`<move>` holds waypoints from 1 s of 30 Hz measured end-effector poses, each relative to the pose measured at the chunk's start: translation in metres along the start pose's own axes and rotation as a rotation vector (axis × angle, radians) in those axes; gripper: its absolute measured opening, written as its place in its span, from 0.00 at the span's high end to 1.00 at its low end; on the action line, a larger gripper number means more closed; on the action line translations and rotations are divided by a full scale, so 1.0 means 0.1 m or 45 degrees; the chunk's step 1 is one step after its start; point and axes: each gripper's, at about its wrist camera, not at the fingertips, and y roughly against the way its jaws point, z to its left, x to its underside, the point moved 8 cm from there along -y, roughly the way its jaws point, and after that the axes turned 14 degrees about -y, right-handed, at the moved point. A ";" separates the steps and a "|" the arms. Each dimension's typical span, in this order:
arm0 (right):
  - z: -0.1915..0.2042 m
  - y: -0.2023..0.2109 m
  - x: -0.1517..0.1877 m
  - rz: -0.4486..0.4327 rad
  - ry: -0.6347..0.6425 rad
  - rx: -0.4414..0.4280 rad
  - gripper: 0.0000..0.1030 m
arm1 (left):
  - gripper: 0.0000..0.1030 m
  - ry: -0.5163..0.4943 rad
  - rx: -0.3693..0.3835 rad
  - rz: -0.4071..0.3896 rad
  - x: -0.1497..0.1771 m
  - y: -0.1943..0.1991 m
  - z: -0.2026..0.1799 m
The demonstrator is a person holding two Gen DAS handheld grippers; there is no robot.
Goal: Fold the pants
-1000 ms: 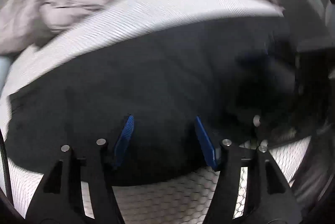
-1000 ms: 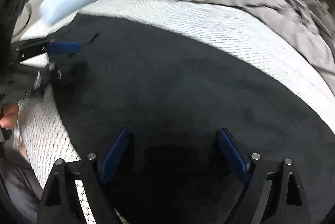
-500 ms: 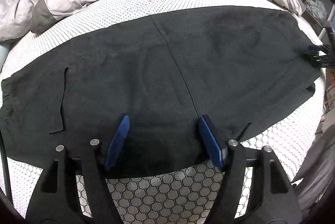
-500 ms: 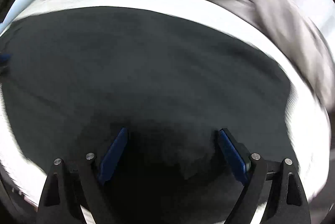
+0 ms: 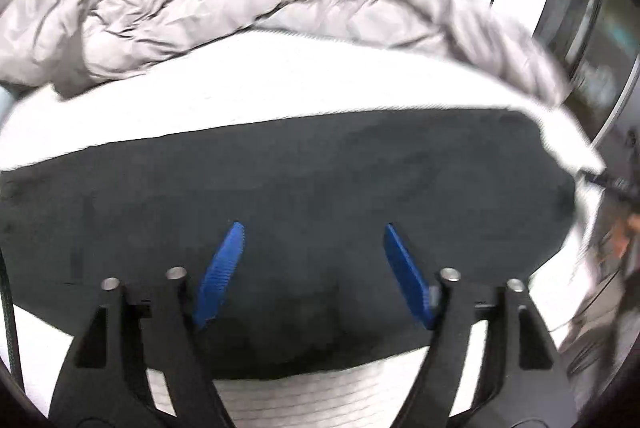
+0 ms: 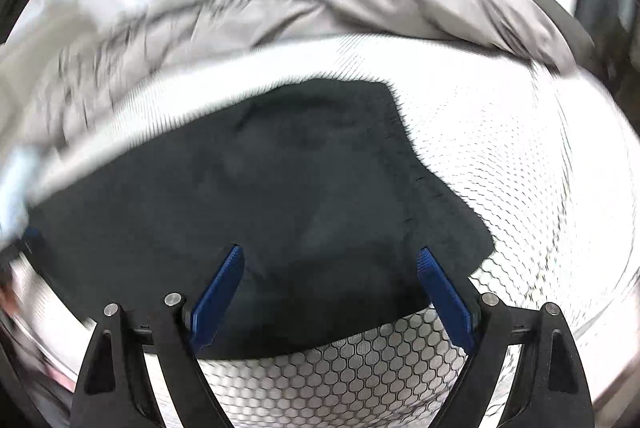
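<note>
Left wrist view shows the black pants [image 5: 304, 188] spread flat across the white honeycomb-patterned mattress [image 5: 320, 392], running from nine o'clock to three o'clock through the middle of the picture, with a crumpled grey duvet [image 5: 180, 12] heaped beyond them at about eleven o'clock. The left gripper [image 5: 312, 270] hangs above the near edge of the cloth; its jaws have just been opening, they stand wide, and nothing is pinched between the blue pads [image 5: 218, 276].

In the right wrist view the pants [image 6: 280, 196] fill the centre, and one end of the garment shows a stepped, angled edge toward three o'clock against the mattress [image 6: 332, 376]. The right gripper [image 6: 330, 292] is likewise spread wide and empty, poised over the near hem.

The pants look like a soft, matte, fleece-like knit, dark and nearly featureless apart from faint creases; blur hides finer detail. Such cloth is probably light and limp, so it will sag and drape wherever it is lifted, and it is not fragile. It is unlikely to be slippery, so a shallow pinch should hold. The sensible places to take hold seem to be the two corners of one short end, one per gripper, so the fabric can be carried over evenly without bunching.
</note>
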 end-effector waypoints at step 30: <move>2.49 -0.10 0.36 0.033 0.251 -0.723 0.60 | 0.13 0.138 0.017 0.064 -0.02 -0.31 0.10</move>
